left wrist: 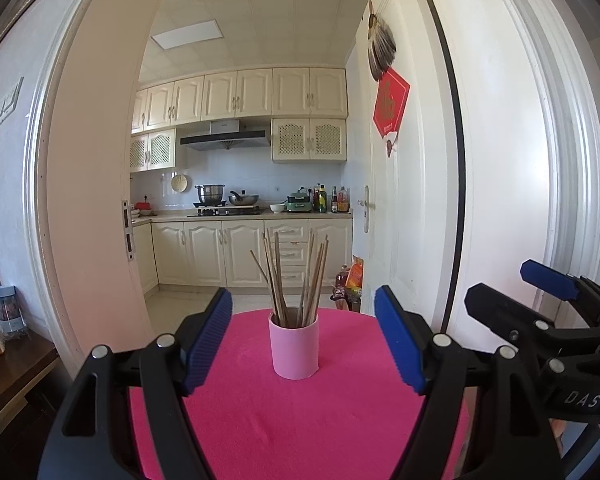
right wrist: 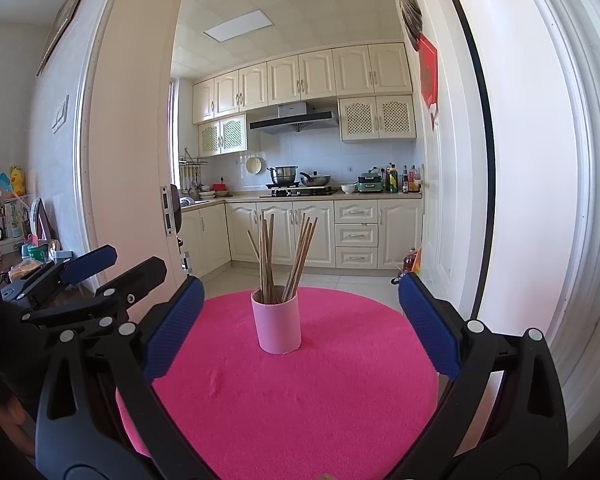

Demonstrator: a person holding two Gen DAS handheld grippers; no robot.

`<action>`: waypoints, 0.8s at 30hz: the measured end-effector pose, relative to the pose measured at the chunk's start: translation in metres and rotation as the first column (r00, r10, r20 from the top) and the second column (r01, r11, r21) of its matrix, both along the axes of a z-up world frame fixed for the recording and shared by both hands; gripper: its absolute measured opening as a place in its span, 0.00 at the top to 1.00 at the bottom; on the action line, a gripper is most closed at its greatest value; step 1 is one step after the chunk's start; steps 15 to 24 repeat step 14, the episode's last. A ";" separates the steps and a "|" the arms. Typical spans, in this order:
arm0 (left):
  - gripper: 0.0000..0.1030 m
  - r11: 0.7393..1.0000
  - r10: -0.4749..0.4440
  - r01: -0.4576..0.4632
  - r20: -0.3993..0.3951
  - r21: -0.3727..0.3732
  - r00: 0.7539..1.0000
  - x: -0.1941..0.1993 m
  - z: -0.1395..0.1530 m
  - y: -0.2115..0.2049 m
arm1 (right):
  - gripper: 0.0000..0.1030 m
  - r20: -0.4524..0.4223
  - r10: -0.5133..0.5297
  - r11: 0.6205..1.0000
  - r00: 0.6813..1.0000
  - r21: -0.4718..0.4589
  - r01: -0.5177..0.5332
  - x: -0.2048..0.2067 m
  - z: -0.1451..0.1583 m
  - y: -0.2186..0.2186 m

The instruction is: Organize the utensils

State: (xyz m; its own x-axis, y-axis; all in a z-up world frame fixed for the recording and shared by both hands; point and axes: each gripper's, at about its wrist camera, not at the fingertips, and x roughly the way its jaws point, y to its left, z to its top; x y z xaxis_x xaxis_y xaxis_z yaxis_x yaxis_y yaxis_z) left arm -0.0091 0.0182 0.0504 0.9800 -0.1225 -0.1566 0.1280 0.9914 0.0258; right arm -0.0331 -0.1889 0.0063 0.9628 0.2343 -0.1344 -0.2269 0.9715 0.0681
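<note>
Pink cup [left wrist: 294, 346] upright mid-way on magenta round mat [left wrist: 300, 420], packed with wooden chopsticks [left wrist: 296, 280] fanning upward. Only from right wrist: utensil rack [right wrist: 192, 174] by a window, toys on a shelf. Left gripper [left wrist: 303, 338] spread wide, empty; right gripper [right wrist: 300, 326] likewise wide, gripping nothing, short of the cup.

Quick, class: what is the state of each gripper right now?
Left gripper: open, holding nothing.
Right gripper: open, holding nothing.
</note>
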 end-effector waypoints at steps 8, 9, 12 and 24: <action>0.30 1.000 0.001 -0.002 -0.053 -0.002 0.999 0.022 -0.011 0.003 | 0.07 -0.035 0.004 1.000 0.999 -0.001 -0.004 0.018 -0.008 0.003; 0.30 1.000 0.003 -0.003 -0.063 -0.004 0.998 0.025 -0.013 0.004 | 0.07 -0.040 0.004 1.000 0.999 -0.001 -0.004 0.020 -0.010 0.004; 0.30 1.000 0.007 -0.008 -0.084 -0.006 0.996 0.036 -0.020 0.005 | 0.07 -0.061 0.008 1.000 0.998 0.000 -0.008 0.029 -0.015 0.005; 0.30 1.000 0.013 -0.013 -0.095 -0.002 0.995 0.043 -0.024 0.006 | 0.07 -0.074 0.008 1.000 0.997 -0.003 -0.008 0.036 -0.020 0.006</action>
